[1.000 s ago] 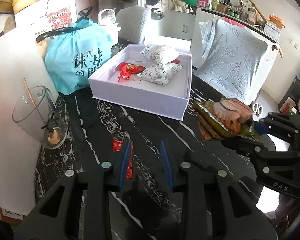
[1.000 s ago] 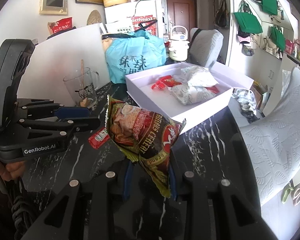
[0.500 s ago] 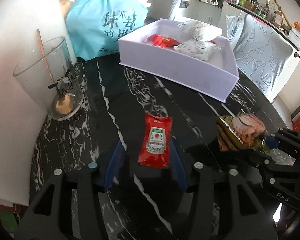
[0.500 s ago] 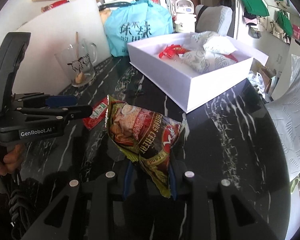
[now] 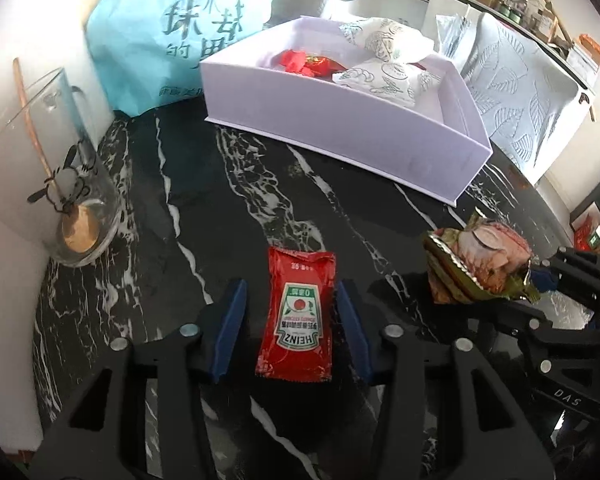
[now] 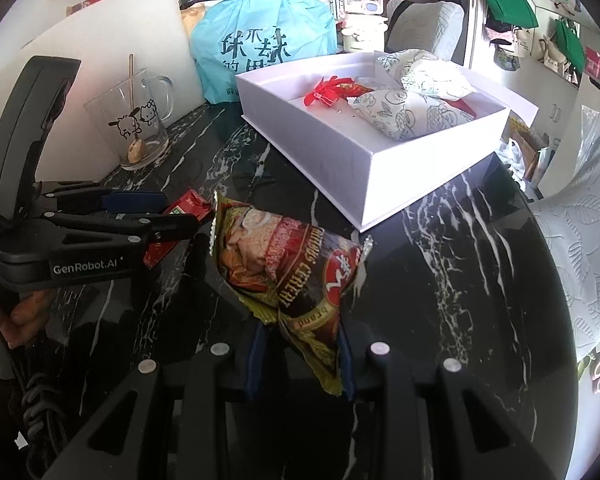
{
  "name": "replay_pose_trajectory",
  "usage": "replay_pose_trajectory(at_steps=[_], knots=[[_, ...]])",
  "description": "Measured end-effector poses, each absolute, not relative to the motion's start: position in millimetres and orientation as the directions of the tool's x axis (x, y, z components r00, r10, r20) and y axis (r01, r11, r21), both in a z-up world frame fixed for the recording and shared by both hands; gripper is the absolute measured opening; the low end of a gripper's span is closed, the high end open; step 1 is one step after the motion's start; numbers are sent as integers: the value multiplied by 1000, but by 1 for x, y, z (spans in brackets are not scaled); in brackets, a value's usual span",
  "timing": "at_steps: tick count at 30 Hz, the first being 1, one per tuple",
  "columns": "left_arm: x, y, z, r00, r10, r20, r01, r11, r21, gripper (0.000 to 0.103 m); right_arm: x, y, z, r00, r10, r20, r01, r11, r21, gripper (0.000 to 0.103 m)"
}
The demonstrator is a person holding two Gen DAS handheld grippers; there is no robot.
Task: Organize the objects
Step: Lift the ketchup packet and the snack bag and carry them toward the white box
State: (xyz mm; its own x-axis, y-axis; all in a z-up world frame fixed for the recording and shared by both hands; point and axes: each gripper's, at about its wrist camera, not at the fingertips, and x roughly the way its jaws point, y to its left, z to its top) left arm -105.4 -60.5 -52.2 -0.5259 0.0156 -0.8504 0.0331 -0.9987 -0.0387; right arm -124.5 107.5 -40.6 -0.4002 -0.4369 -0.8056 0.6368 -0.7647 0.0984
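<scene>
Left tool (image 5: 290, 320): jaws closing, astride the red ketchup sachet (image 5: 298, 314), which lies flat on the black marble tabletop (image 5: 228, 208). Pads not yet pressing its edges; a sliver of gap shows either side. A second ago this tool was higher and pinched nearly together with the sachet ahead of it; since then it has dropped, spread, and begun to narrow again. Reads as a pick in progress, grip not made.

Right tool (image 6: 300, 364): pressed together on the lower corner of the brown cereal packet (image 6: 288, 264), packet held just clear of the tabletop, slanting up and left. Also lower than a second ago; grip unchanged.

Left, near the wall board: glass mug (image 5: 48, 184) with a wooden stick in it, well apart from the sachet.

Farther: white box (image 5: 340, 136), open, already holding two white patterned pouches (image 5: 388, 80) and red wrappers (image 5: 304, 60). Judged destination for both items.

Behind the box: blue bag (image 5: 172, 32).

Meaning: one item in hand, second about to be taken; both still outside the box.
</scene>
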Motion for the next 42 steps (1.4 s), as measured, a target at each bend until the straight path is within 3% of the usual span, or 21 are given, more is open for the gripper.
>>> replay_pose_trajectory(at_steps=[3,8,30,42], knots=[[-106,-56,-51,-524,15,-852,7,-1000,-22,29,-125,105,-40,-403,-436,-805,642,-761,91,31],[-104,-55,-50,-518,29,-855,2,-999,-35,25,-124,105,-39,-398,-443,-804,647,-756,96,31],[-58,-56,-2,-606,-13,-795,31,-999,-8,25,-82,109,2,-441,-510,-738,696,-714,77,31],[-71,-15,18,-632,41,-774,-71,-997,6,25,-76,147,23,-510,-474,-718,640,-767,52,31]])
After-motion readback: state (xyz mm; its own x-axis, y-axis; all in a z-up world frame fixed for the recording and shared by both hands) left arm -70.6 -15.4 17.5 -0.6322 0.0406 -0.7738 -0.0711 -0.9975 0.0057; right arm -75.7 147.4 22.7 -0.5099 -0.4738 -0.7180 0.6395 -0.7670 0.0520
